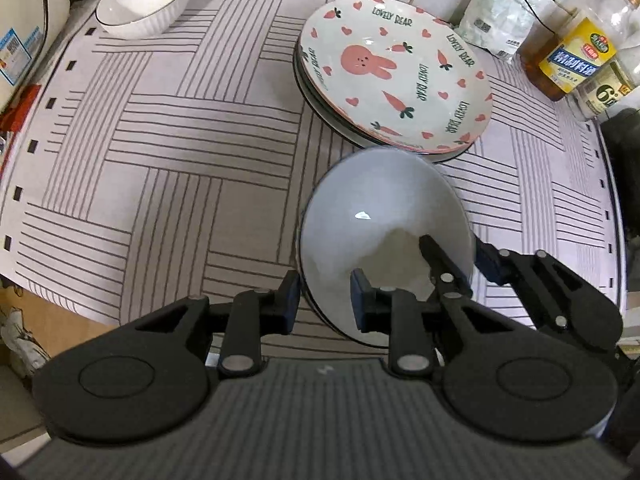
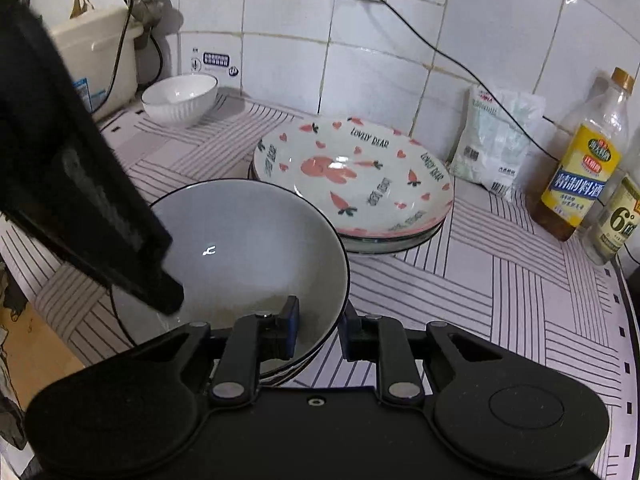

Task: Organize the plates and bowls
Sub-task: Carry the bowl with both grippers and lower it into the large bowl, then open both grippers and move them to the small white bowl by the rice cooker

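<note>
A grey bowl [image 1: 380, 208] [image 2: 248, 248] with a dark rim sits low over the striped mat [image 1: 160, 140], just in front of a stack of plates [image 1: 396, 72] [image 2: 352, 176] topped by a rabbit-and-carrot plate. A second dark rim shows right under the bowl. My left gripper [image 1: 325, 300] straddles the bowl's near-left rim, one pad outside and one inside, jaws slightly apart and not pressing. My right gripper [image 2: 320, 326] [image 1: 456, 252] straddles the rim on the opposite side in the same way. A white ribbed bowl [image 1: 144, 0] [image 2: 180, 98] stands alone at the far left.
Oil and vinegar bottles [image 1: 568, 60] [image 2: 580, 172] and a white bag [image 1: 500, 12] [image 2: 496, 148] line the tiled wall at the right. A cream appliance [image 1: 24, 20] [image 2: 96, 52] stands at the far left. A black cable hangs down the wall. The counter edge runs along the near left.
</note>
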`<move>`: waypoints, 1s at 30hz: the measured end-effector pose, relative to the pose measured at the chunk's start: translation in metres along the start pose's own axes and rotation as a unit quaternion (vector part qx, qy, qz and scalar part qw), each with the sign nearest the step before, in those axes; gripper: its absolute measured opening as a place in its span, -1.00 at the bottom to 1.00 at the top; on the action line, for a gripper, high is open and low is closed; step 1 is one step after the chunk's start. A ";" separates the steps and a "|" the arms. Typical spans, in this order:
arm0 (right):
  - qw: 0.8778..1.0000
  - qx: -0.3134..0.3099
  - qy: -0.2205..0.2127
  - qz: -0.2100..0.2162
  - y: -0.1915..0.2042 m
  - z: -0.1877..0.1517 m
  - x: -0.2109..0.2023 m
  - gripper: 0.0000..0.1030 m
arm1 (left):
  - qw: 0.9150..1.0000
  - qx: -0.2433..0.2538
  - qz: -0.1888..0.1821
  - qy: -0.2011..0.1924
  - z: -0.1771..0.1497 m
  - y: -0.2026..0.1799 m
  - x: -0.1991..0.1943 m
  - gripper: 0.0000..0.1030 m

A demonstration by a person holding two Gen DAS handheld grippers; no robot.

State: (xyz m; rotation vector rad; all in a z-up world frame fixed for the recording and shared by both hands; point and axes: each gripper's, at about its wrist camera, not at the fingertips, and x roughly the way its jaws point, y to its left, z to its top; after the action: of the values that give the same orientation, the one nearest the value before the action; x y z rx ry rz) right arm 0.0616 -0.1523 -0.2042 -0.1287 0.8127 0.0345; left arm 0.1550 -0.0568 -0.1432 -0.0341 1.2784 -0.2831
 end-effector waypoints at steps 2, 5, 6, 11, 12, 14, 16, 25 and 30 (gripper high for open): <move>1.000 -0.016 -0.001 -0.007 0.004 -0.002 0.002 -0.50 | 1.000 -0.004 -0.003 -0.002 0.000 0.002 0.001 -0.51; 1.000 -0.023 -0.005 -0.010 0.007 -0.004 0.003 -0.46 | 1.000 -0.004 -0.005 -0.006 0.000 0.003 0.000 -0.51; 1.000 -0.016 -0.005 -0.007 0.005 -0.004 0.003 -0.46 | 1.000 -0.003 -0.005 -0.007 -0.001 0.003 0.000 -0.51; 1.000 0.024 -0.013 0.009 -0.002 -0.004 -0.007 -0.13 | 1.000 0.012 -0.006 -0.015 -0.004 0.002 -0.007 -0.50; 0.999 0.031 -0.014 0.012 -0.002 -0.005 -0.010 -0.05 | 1.000 0.013 -0.006 -0.017 -0.005 0.002 -0.009 -0.50; 0.999 0.044 -0.005 0.017 -0.004 -0.005 -0.015 0.19 | 1.000 0.013 -0.004 -0.025 -0.007 0.001 -0.014 -0.47; 0.998 0.063 0.001 0.013 -0.006 -0.007 -0.020 0.23 | 0.999 0.019 -0.001 -0.034 -0.009 -0.001 -0.021 -0.44; 0.996 0.091 -0.003 0.022 -0.015 -0.008 -0.052 0.50 | 0.996 0.046 0.010 -0.074 -0.018 0.001 -0.057 -0.25; 0.996 0.081 0.007 0.027 -0.014 0.001 -0.070 0.74 | 0.995 0.051 0.018 -0.085 -0.023 0.015 -0.071 -0.13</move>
State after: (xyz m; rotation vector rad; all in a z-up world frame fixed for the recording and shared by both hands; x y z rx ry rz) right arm 0.0154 -0.1648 -0.1512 0.0464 0.8295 0.0181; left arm 0.1175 -0.0230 -0.0862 0.0512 1.0933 -0.3078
